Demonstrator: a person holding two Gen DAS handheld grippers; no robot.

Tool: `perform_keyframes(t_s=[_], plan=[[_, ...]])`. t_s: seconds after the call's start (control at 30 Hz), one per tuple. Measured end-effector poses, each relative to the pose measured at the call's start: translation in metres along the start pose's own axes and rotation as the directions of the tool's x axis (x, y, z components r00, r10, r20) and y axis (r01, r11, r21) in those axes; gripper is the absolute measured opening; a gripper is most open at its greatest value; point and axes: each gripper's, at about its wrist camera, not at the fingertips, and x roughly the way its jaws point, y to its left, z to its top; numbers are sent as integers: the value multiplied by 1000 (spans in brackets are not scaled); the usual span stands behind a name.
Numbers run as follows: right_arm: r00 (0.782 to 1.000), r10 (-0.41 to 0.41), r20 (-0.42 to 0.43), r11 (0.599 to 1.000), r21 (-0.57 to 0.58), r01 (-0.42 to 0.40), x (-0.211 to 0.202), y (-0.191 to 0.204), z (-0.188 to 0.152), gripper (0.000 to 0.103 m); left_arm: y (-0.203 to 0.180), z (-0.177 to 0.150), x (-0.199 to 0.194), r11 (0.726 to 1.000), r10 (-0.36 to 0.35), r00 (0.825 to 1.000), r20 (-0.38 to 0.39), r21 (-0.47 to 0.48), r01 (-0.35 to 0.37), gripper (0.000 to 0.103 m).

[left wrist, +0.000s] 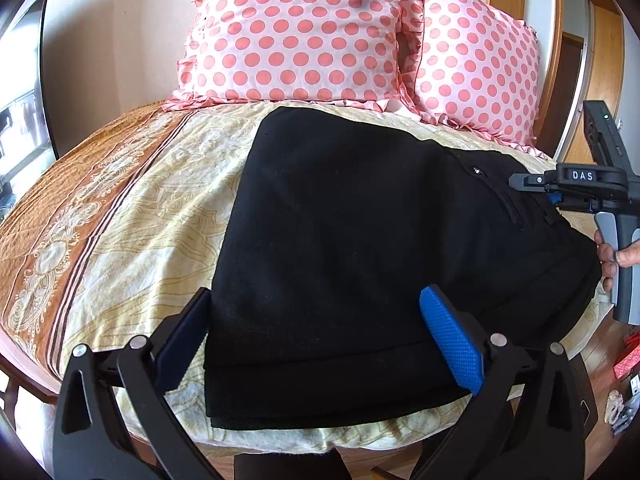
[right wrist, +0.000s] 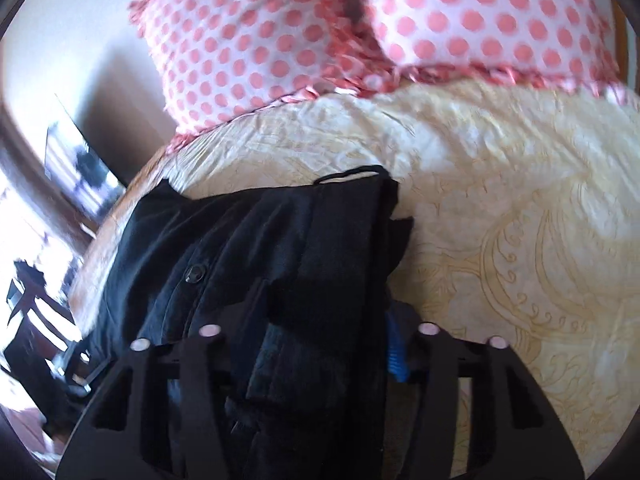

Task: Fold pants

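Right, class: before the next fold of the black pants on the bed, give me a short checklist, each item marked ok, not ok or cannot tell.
1. Pants lie on the bedsheet, folded into layers: ok.
2. Left gripper fingers stand wide, straddling the near edge of the pants without pinching it: ok.
3. Right gripper has the waistband end between its fingers: ok.
4. Right fingers pressing firmly on the cloth: cannot tell, the view is dark and blurred.
5. Pillows clear of the pants: ok.
6. Layer edges aligned at the near end: not ok, the layers sit slightly offset.
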Motion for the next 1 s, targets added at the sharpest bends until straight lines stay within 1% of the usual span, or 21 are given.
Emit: perform_keyframes(t_s=[0.07,0.1,0.13,0.27,0.3,0.33,0.4,0.43,0.47,0.5,0.53,0.57,0.6,0.63,0.7,0.73,0.77,0.87,0.93,1.0], plan=[[999,-33,12,997,-73,34,-3,12,-3,46,0,0,0,1000,0,1000,0,0,0,101],[999,-45,10,996,-79,46,-3,12,-4,46,0,0,0,1000,0,1000,1,1,0,101],[999,-49,3,996,-68,49,-1,10,-3,46,0,0,0,1000,0,1000,1,2,0,101],[999,17,-28,997,69,-15,6,-14,1,53,0,1,-2,1000,-15,1000,2,6,15,101],[999,21,-33,996,83,-18,8,-16,1,57,1,4,-5,1000,-27,1000,3,13,27,101],[999,28,-33,995,93,-24,10,-19,0,58,2,8,-9,999,-34,999,12,23,34,101],[999,30,-30,997,78,-28,10,-17,2,58,7,23,-21,998,-37,997,61,48,34,101],[999,34,-22,997,63,-33,9,-15,1,48,10,31,-24,998,-38,996,81,52,33,101],[999,43,-11,998,42,-42,8,-13,1,43,15,39,-26,998,-47,995,90,51,43,101],[999,44,3,999,23,-44,5,-10,1,35,25,54,-24,997,-77,993,84,30,74,101],[998,53,17,998,15,-53,3,-8,0,29,35,64,-20,995,-104,992,70,4,104,101],[997,65,35,998,8,-66,-1,-7,0,26,47,75,-11,989,-141,989,44,-35,142,101],[995,83,56,997,-1,-83,-5,-5,0,23,56,84,-2,984,-166,986,15,-68,166,101],[993,94,67,996,-6,-94,-8,-5,0,22,64,91,8,977,-193,981,-17,-100,190,101],[993,95,74,995,-23,-94,-9,-2,0,22,77,103,30,958,-255,964,-79,-157,241,100],[993,91,73,996,-26,-90,-8,-2,1,22,83,107,41,946,-285,953,-104,-189,263,95],[994,89,70,996,-25,-87,-7,-2,1,22,88,112,53,931,-322,938,-131,-222,289,87],[994,94,64,996,-8,-93,-5,-6,0,22,97,117,84,915,-348,916,-202,-286,284,77],[993,98,62,995,-3,-98,-4,-8,-1,22,97,117,95,921,-332,915,-229,-290,262,75],[994,93,55,996,-1,-93,-3,-9,0,22,95,118,100,923,-332,912,-241,-282,262,74]])
